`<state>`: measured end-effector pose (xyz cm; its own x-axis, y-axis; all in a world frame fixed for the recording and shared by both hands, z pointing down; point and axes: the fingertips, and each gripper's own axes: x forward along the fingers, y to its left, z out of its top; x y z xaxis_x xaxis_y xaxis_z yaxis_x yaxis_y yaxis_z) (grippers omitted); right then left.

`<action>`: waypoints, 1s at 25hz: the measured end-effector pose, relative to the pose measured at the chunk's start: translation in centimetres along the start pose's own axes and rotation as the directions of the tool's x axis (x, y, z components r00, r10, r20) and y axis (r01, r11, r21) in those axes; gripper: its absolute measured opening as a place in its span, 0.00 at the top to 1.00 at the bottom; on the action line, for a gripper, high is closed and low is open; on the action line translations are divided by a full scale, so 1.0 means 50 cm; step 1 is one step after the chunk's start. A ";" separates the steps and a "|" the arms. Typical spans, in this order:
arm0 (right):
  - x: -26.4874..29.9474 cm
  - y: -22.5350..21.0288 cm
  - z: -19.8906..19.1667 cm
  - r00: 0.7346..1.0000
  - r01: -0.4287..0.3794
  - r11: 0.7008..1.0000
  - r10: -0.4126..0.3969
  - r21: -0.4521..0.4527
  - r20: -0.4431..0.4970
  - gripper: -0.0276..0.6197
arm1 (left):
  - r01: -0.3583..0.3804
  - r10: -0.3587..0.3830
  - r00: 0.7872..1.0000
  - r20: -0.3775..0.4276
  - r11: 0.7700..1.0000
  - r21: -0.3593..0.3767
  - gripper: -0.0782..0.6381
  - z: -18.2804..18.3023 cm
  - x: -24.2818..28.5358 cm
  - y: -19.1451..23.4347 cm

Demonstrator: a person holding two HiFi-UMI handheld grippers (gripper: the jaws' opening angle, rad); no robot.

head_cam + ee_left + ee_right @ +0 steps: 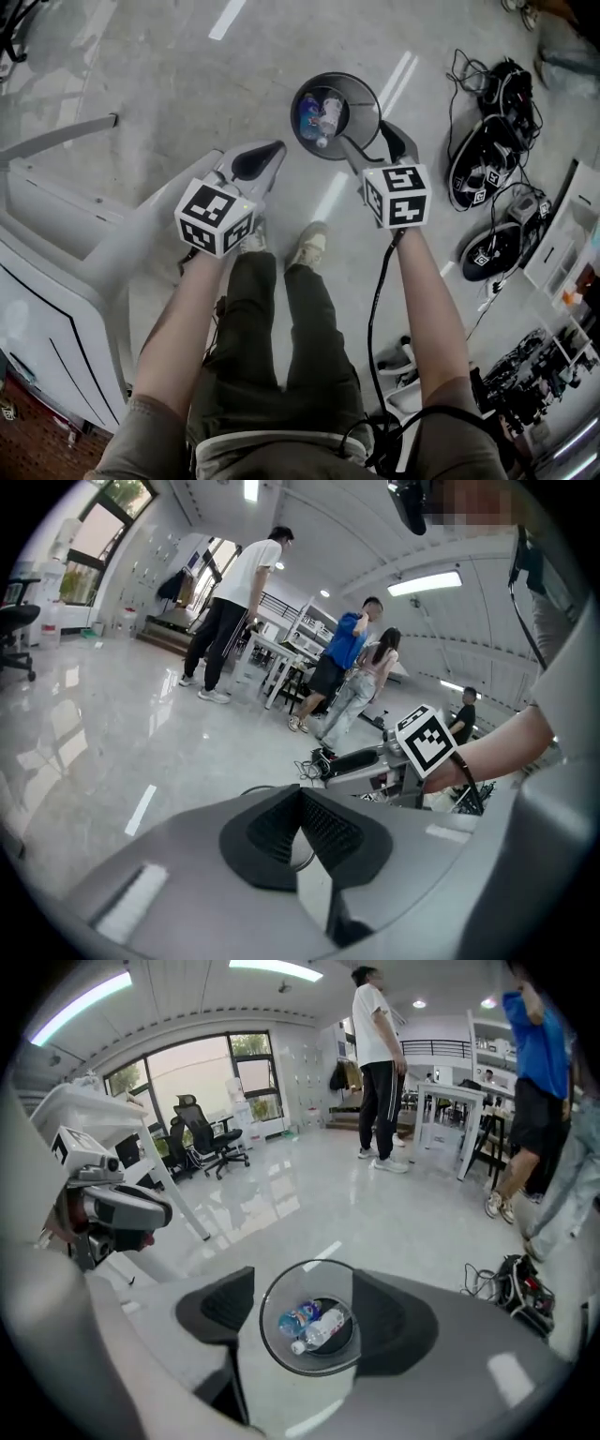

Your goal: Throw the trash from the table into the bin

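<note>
A round bin (363,94) stands on the grey floor in front of my feet, with a clear plastic bottle (329,116) and a blue wrapper (307,114) lying inside. My right gripper (373,142) is held high over the bin's near edge, open and empty. In the right gripper view the bin (273,1321), the bottle (320,1327) and the wrapper (298,1316) show far below, between the jaws of that gripper (309,1313). My left gripper (265,156) hangs to the left of the bin. Its pads (328,829) meet at the tip with nothing between them.
A white table (56,244) stands at my left. Black devices and tangled cables (487,159) lie on the floor to the right, next to shelving. Several people (234,602) stand by tables farther off, and office chairs (202,1133) sit near the windows.
</note>
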<state>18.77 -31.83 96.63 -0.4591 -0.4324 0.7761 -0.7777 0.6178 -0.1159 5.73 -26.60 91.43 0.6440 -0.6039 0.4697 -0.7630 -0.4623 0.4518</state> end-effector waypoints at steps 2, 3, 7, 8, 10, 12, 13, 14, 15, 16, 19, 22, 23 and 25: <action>-0.052 -0.005 0.059 0.999 0.012 1.000 -0.012 0.000 0.046 0.46 | 0.000 0.000 1.000 0.024 1.000 0.021 0.89 0.063 -0.017 -0.022; -0.081 -0.006 0.087 0.997 0.020 1.000 -0.020 0.001 0.069 0.46 | -0.001 -0.001 0.999 0.038 1.000 0.029 0.89 0.095 -0.028 -0.034; -0.197 -0.007 0.188 0.988 0.047 0.999 -0.045 -0.007 0.148 0.46 | 0.003 -0.009 0.995 0.098 0.998 0.055 0.89 0.213 -0.075 -0.082; -0.224 -0.008 0.212 0.985 0.054 0.998 -0.052 -0.011 0.167 0.46 | 0.005 -0.012 0.994 0.111 0.998 0.064 0.89 0.241 -0.085 -0.091; -0.276 -0.013 0.262 0.976 0.073 0.997 -0.067 -0.024 0.206 0.46 | 0.010 -0.022 0.990 0.137 0.997 0.081 0.89 0.296 -0.101 -0.110; -0.339 -0.018 0.313 0.965 0.093 0.995 -0.082 -0.032 0.250 0.46 | 0.015 -0.030 0.987 0.159 0.996 0.091 0.89 0.350 -0.120 -0.139; -0.376 -0.018 0.338 0.958 0.100 0.994 -0.088 -0.032 0.273 0.46 | 0.018 -0.034 0.985 0.169 0.995 0.096 0.89 0.377 -0.133 -0.158; -0.413 -0.017 0.361 0.951 0.105 0.994 -0.092 -0.030 0.297 0.47 | 0.020 -0.038 0.983 0.181 0.995 0.102 0.89 0.403 -0.148 -0.179; -0.449 -0.014 0.383 0.943 0.109 0.994 -0.095 -0.028 0.320 0.48 | 0.022 -0.043 0.980 0.193 0.994 0.110 0.89 0.428 -0.163 -0.199; -0.483 -0.010 0.406 0.934 0.115 0.993 -0.098 -0.028 0.344 0.48 | 0.024 -0.048 0.977 0.206 0.992 0.121 0.89 0.453 -0.178 -0.217; -0.582 0.005 0.478 0.902 0.141 0.989 -0.107 -0.051 0.418 0.48 | 0.029 -0.070 0.965 0.253 0.986 0.162 0.89 0.534 -0.216 -0.267; -0.696 0.030 0.553 0.860 0.170 0.981 -0.103 -0.090 0.500 0.49 | 0.030 -0.092 0.949 0.302 0.979 0.203 0.89 0.618 -0.266 -0.325; -0.734 0.040 0.575 0.844 0.181 0.978 -0.101 -0.102 0.526 0.50 | 0.028 -0.099 0.942 0.320 0.975 0.218 0.89 0.647 -0.287 -0.344; -0.808 0.063 0.614 0.813 0.202 0.972 -0.098 -0.121 0.574 0.50 | 0.019 -0.111 0.928 0.355 0.968 0.252 0.89 0.700 -0.332 -0.380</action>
<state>21.68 -32.61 45.89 -0.5438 -0.7889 0.2861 -0.7966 0.5925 0.1197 7.59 -30.48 48.51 0.6626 -0.7398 0.1167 -0.7399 -0.6224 0.2551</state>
